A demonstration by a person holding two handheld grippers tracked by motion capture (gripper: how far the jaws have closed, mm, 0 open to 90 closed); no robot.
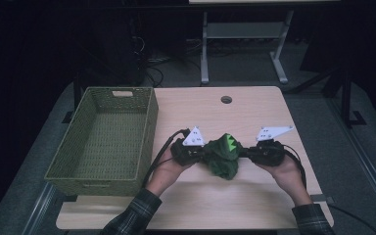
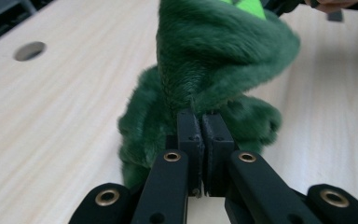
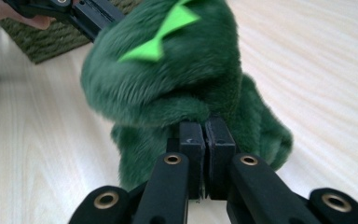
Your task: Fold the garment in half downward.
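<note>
- High view: we see one green plush toy (image 1: 223, 156) strung between the left tongs (image 1: 206, 153) and the right tongs (image 1: 241, 153), near the front middle of the tabletop (image 1: 254, 105).
- Left gripper view: left tongs (image 2: 201, 122) pinched together on a fold of the toy's fur (image 2: 205, 70), pads nearly touching.
- Right gripper view: right tongs (image 3: 205, 128) likewise clamped on the toy (image 3: 168, 88), just under the bright green spikes (image 3: 161, 32).
- Key relation: the toy's long axis runs left to right, between the two tongs, which face each other along it; its lower end sags toward the tabletop, contact unclear.
- One woven basket (image 1: 103, 139), nothing visible inside it, sits just left of the left hand (image 1: 169, 169); so the left hand is the nearer one, the right hand (image 1: 286, 169) the farther.
- We judge the coming move is a sideways carry to the left over the basket rim.
- Count: one toy, one basket, two tongs, two hands, one cable hole (image 1: 226, 100) in the tabletop.
</note>
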